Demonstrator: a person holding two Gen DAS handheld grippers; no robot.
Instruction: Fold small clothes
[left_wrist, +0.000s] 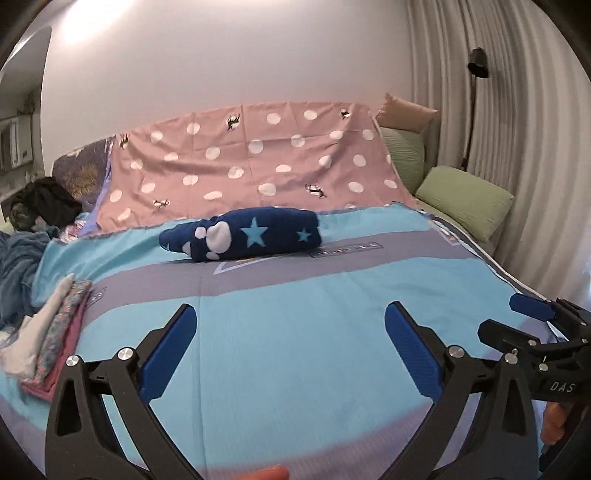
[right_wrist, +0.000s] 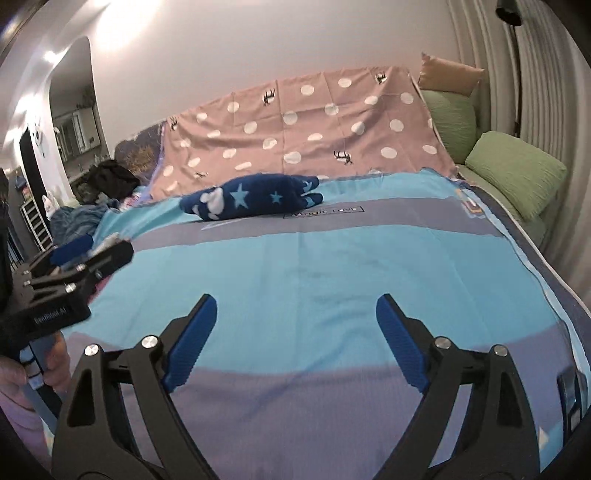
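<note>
Item: navy star-print garment (left_wrist: 242, 236), bundled on the bed (left_wrist: 295, 332) well beyond left tongs (left_wrist: 290, 347) and right tongs (right_wrist: 295, 339), both spread and empty; advice: grasp opposite edges, spread flat before folding.

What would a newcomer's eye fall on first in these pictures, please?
Likely the navy starred bundle, lying alone mid-bed on the blue sheet. Behind it, a pink dotted cloth drapes up toward the wall, with green pillows at the right. In the foreground, the left gripper and right gripper hang open and empty above the sheet; a small stack of clothes sits at the left edge.
</note>
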